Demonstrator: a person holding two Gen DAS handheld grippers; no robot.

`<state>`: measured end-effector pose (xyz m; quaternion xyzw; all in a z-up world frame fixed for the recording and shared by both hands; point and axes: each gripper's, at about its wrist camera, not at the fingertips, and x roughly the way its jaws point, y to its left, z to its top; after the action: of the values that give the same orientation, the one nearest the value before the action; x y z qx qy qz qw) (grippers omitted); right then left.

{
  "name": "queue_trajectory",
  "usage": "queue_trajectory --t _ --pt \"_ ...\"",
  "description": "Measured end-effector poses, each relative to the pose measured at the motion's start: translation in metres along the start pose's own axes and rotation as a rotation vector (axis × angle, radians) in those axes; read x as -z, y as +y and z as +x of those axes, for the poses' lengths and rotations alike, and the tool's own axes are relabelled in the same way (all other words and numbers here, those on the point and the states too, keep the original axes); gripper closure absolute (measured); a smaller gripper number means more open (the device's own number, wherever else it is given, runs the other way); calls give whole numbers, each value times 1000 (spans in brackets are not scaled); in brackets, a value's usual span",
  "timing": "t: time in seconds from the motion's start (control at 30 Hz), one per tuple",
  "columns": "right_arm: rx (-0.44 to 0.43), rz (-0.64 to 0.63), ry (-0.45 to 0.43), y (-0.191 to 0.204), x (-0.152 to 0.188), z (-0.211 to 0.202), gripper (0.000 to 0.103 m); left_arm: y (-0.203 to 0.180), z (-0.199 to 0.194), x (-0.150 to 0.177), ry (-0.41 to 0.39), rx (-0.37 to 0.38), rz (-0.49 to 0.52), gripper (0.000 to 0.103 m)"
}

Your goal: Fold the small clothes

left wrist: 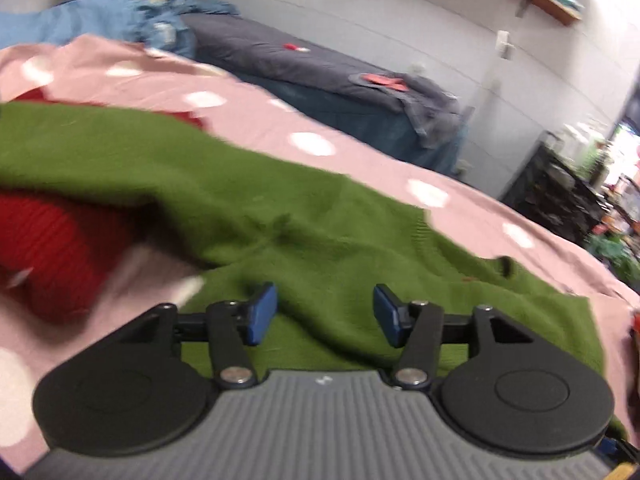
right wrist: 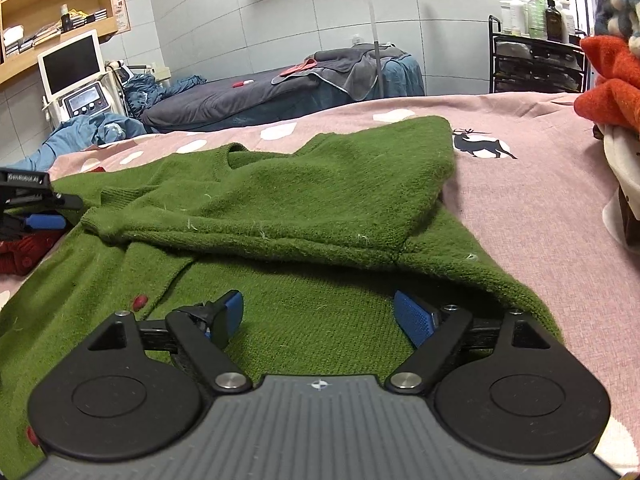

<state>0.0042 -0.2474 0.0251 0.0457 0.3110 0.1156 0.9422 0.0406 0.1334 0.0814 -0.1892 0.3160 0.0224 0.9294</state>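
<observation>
A green knitted cardigan (right wrist: 300, 192) with red buttons lies spread on the pink spotted bed cover (right wrist: 540, 208), one side folded across its body. In the right wrist view, my right gripper (right wrist: 320, 316) stands open low over the cardigan's front, nothing between its blue pads. At the far left edge of that view is my left gripper (right wrist: 40, 216). In the left wrist view, my left gripper (left wrist: 324, 312) is open just above the cardigan (left wrist: 240, 184), its pads apart and empty. A red knitted garment (left wrist: 52, 248) lies to the left, partly under the green one.
A heap of orange and white clothes (right wrist: 612, 80) stands at the right of the bed. Beyond the bed are a dark grey treatment couch (right wrist: 260, 96), a black trolley (right wrist: 536, 64) with bottles, a machine with a screen (right wrist: 72, 68) and blue cloth (right wrist: 88, 128).
</observation>
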Motion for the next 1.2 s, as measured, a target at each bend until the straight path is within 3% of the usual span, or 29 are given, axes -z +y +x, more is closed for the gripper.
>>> queue_trajectory --t 0.17,0.23,0.3,0.37,0.47,0.6,0.8,0.9,1.0,1.07,1.13,1.2 --pt "-3 -5 3 1 0 1 0 -48 23 2 36 121 99 48" --pt "-4 -8 4 1 0 2 0 -57 45 7 133 112 113 37" --pt "-6 -11 6 2 0 2 0 -59 66 15 229 40 101 36" --pt "-11 -10 7 1 0 2 0 -59 67 23 191 52 143 26" --pt "-15 -9 6 1 0 2 0 -70 60 27 200 39 226 14" --pt "-12 -17 8 3 0 3 0 -84 41 30 181 80 240 2" --pt "9 -62 27 11 -3 6 0 -80 19 34 192 127 194 0" --pt "-20 -92 19 13 -6 8 0 -69 18 37 214 82 182 0" --pt "-12 -39 4 3 -14 11 0 -51 15 41 238 43 133 0" --pt "14 12 -61 -7 -18 4 0 -40 13 44 240 49 94 0" --pt "76 45 -116 -18 -20 -4 0 -34 13 47 230 54 93 0" --pt "105 91 -98 -31 -21 -3 0 -34 13 50 222 44 117 0"
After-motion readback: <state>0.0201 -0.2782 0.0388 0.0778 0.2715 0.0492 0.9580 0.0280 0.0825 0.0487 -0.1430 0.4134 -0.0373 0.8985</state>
